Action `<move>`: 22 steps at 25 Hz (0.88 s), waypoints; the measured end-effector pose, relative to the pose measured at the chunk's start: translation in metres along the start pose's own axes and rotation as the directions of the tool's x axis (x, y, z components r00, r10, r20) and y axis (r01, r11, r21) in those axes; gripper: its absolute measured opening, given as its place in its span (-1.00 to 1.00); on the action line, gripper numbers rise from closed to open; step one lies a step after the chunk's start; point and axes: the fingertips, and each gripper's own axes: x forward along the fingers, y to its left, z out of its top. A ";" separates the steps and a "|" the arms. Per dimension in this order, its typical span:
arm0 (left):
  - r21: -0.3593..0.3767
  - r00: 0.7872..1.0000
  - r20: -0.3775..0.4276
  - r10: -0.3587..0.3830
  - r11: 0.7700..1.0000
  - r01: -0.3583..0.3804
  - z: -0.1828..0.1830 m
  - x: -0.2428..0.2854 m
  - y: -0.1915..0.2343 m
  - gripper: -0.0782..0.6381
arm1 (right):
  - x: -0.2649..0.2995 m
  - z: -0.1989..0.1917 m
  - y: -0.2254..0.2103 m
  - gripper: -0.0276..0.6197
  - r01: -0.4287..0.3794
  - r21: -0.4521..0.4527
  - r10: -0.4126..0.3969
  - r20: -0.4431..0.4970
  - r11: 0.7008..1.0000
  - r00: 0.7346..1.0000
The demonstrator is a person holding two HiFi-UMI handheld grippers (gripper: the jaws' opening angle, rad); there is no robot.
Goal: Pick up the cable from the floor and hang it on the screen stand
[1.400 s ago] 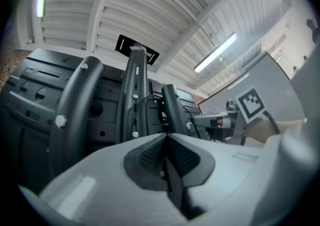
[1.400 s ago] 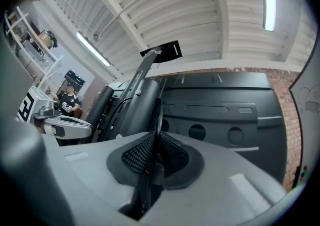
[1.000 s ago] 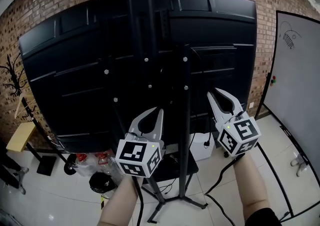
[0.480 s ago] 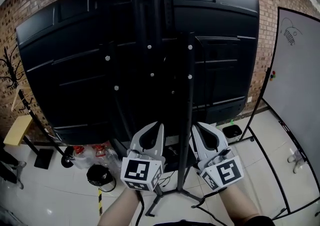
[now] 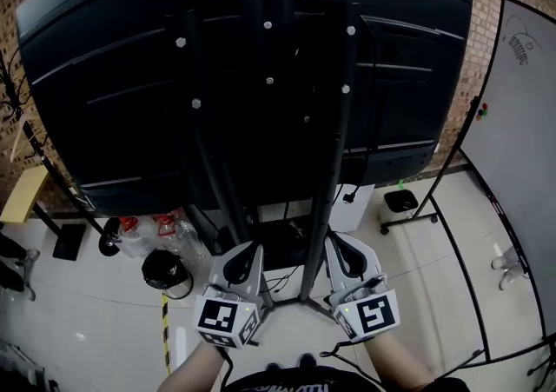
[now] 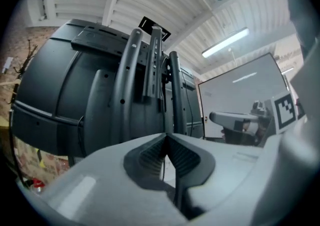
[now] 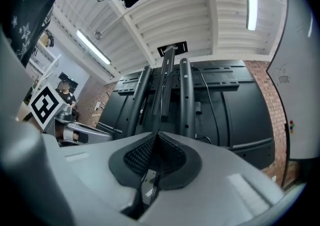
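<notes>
The big black screen (image 5: 104, 95) shows its back, mounted on a black screen stand (image 5: 340, 164) with two upright posts. My left gripper (image 5: 253, 247) and right gripper (image 5: 334, 239) are low, side by side, just in front of the stand's floor legs. Both are shut, and I see nothing between their pads. A thin black cable (image 5: 339, 349) lies on the floor tiles by the right gripper's marker cube. In the left gripper view the left gripper (image 6: 166, 135) points up at the posts with its tips meeting. The right gripper (image 7: 157, 134) does the same in its own view.
A whiteboard (image 5: 521, 121) on a wheeled frame stands at the right. Plastic bottles (image 5: 165, 229) and a round black object (image 5: 161, 270) sit left of the stand's base. A coat rack (image 5: 35, 156) and a wooden stool (image 5: 22, 195) are at the far left.
Both grippers have come down from the screen's middle to the stand's base. The right gripper's jaws, open a second ago, have shut. The head view has tilted down.
</notes>
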 end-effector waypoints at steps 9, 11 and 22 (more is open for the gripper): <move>-0.016 0.994 -0.064 0.085 0.996 -0.086 -0.035 -0.021 0.020 -0.77 | -0.015 -0.066 0.007 -0.89 0.041 0.036 -0.035 -0.157 0.999 0.987; -0.016 0.994 -0.072 0.086 0.996 -0.087 -0.039 -0.022 0.019 -0.77 | -0.015 -0.071 0.009 -0.89 0.040 0.035 -0.034 -0.175 0.999 0.984; -0.027 0.991 -0.090 0.101 0.994 -0.103 -0.046 -0.028 0.020 -0.77 | -0.002 -0.074 0.007 -0.89 0.048 0.063 -0.037 -0.160 0.997 0.986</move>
